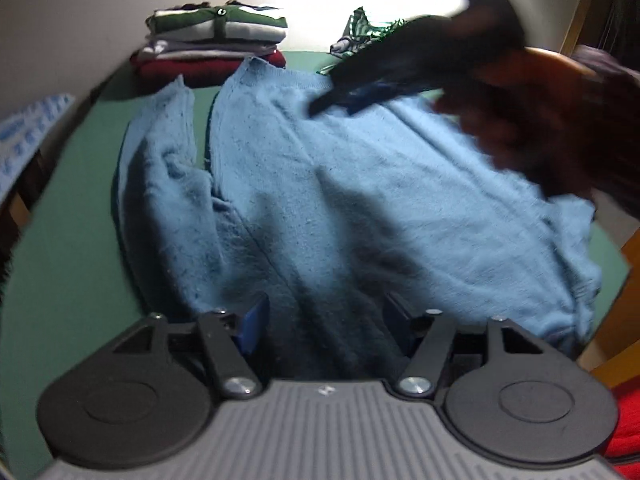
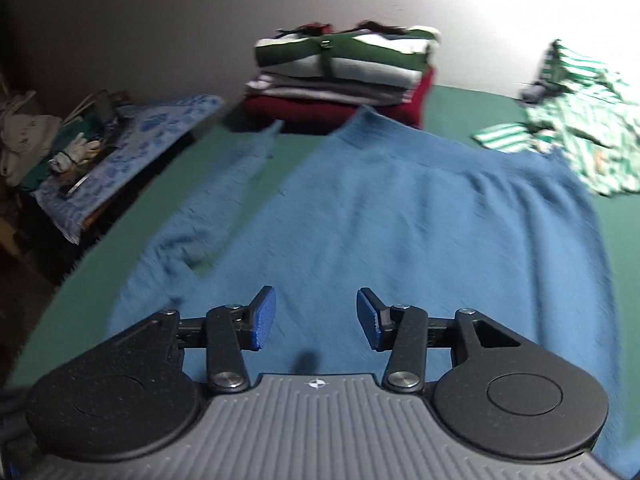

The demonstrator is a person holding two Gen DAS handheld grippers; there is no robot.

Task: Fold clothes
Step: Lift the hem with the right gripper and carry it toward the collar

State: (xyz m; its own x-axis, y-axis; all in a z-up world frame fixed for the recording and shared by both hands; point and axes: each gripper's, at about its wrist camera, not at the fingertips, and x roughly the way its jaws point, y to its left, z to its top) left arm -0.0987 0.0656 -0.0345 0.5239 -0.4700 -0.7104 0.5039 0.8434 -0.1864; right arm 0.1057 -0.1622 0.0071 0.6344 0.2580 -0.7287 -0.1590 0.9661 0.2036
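A light blue knitted sweater [image 1: 340, 184] [image 2: 400, 208] lies spread on the green table [image 1: 60, 260] [image 2: 120, 248], one sleeve [image 1: 160, 168] [image 2: 224, 184] folded along its left side. My left gripper [image 1: 326, 320] hovers open low over the near edge of the sweater, its blue pads wide apart with cloth lying loose beneath them. My right gripper [image 2: 316, 312] is open above the sweater's middle, with nothing between its pads. In the left wrist view that right gripper [image 1: 380, 76] is a dark blur over the far part of the sweater, held by a person's hand [image 1: 540, 120].
A stack of folded clothes [image 1: 216, 44] [image 2: 344, 76] sits at the table's far edge by the wall. A crumpled green-and-white striped garment [image 1: 364, 28] [image 2: 572, 132] lies at the far right. A side table with a blue patterned cloth [image 2: 132, 148] and clutter stands to the left.
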